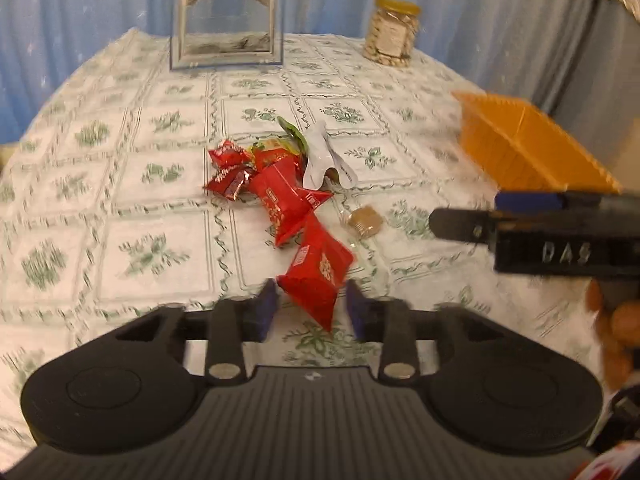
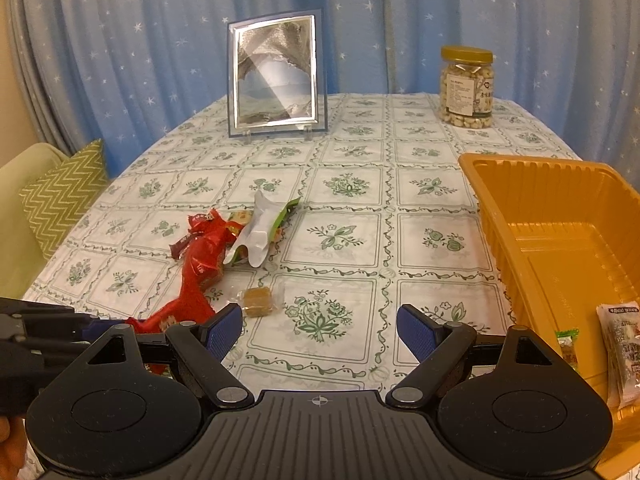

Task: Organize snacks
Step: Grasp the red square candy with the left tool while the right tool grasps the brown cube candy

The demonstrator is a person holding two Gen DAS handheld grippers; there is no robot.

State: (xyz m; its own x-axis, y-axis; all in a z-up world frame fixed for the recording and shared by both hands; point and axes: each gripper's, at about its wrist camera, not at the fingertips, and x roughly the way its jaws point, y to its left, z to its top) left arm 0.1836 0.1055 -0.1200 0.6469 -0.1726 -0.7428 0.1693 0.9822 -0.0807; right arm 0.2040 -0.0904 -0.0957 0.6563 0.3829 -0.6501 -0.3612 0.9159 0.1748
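Left tool [image 1: 311,307] brackets a red snack packet [image 1: 318,276], pads just beside it, not pressing. Ahead lie more red packets [image 1: 256,176] and a wrapped candy [image 1: 365,222]; the right tool [image 2: 320,334], spread and empty, hovers beside the orange tray [image 2: 560,216].

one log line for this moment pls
left tongs: open around red snack packet | right tongs: open, empty | orange tray: some packets inside
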